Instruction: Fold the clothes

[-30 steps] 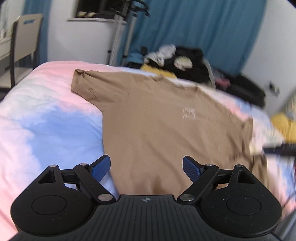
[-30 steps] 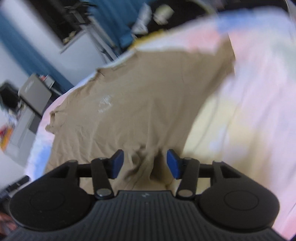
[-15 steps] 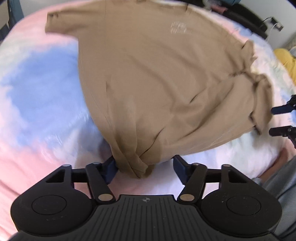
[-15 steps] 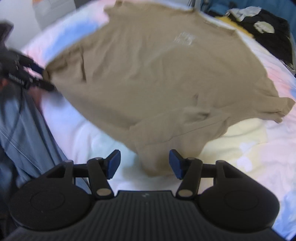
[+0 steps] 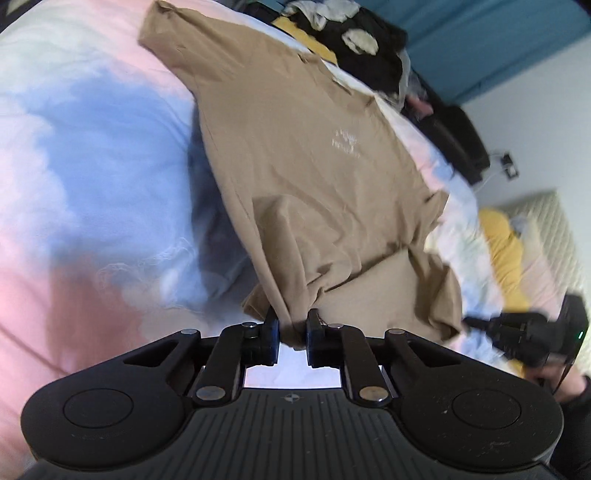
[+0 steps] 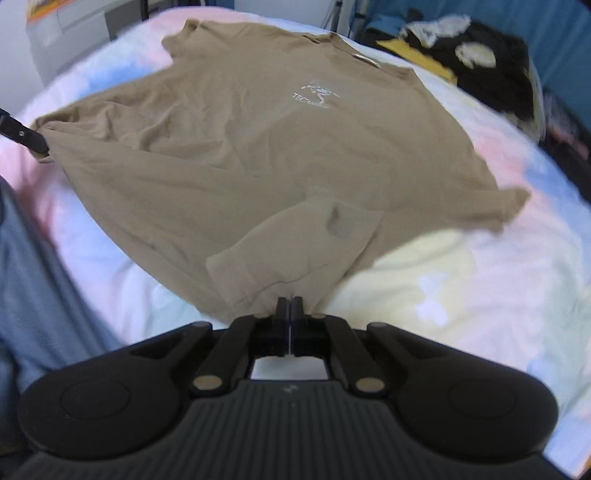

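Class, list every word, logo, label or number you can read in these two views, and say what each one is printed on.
"TSC…": pale print under a small figure logo on the chest of the tan T-shirt; only the first letters read, the rest is blurred.
Same print in the left wrist view: too blurred to read.
Orange-and-white label on the grey box at top left: unreadable.
Nothing else carries text.

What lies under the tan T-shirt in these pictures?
The tan T-shirt lies on a pastel tie-dye bedspread, which shows around it in pink, blue and yellow. The bedspread directly beneath the shirt is covered, so anything there cannot be seen.
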The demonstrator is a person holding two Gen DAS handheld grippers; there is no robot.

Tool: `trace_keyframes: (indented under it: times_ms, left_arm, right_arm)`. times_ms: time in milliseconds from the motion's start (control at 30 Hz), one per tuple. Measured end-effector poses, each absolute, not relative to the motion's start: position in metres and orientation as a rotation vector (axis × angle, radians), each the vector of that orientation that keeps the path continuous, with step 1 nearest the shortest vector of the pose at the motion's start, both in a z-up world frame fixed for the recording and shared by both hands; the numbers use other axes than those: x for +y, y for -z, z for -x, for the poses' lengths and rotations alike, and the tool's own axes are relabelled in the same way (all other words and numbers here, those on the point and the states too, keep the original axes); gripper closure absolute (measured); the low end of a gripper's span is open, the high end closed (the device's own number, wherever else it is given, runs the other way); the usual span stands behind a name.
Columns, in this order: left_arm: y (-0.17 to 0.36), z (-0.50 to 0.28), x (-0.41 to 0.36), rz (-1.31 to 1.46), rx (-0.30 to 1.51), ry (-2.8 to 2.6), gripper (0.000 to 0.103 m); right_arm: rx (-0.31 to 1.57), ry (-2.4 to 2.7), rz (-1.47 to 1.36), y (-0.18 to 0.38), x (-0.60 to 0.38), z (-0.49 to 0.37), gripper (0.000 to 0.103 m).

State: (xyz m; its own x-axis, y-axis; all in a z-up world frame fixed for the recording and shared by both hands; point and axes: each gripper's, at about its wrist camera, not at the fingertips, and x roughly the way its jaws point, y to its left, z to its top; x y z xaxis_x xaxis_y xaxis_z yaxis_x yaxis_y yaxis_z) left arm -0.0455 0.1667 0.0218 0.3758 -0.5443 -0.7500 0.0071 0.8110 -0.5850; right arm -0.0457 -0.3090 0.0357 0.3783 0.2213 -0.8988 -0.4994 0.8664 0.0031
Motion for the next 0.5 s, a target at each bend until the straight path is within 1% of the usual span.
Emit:
trace_keyframes:
  times_ms: [133,267,367,433,500]
  left_arm:
    - [-0.01,0.056,0.169,0.507,1.218,0.35,0.09]
    - [0.006,0.064,0.171,0.457,1.252,0.301,0.09]
    - [0.009,0.064,0.173,0.437,1.237,0.278,0.09]
    - [0.007,0.066,0.176,0.426,1.229,0.28,0.09]
    - [0.006,0.067,0.173,0.398,1.218,0.282,0.09]
  right_arm:
    - [1.195,-0.497,0.251,-0.029,-0.325,0.063,0.102]
    - [1.33,-0.503,0.285,0.004,-0.329,0.076,0.102]
    - [1.31,-0.505,0.252,-0.001,-0.332,0.071,0.096]
    - [1.291,-0.499,0.245,-0.005,-0.333,0.069,0.086]
    - [1.265,-0.492,0.235,-0.009,-0.333,0.065,0.057]
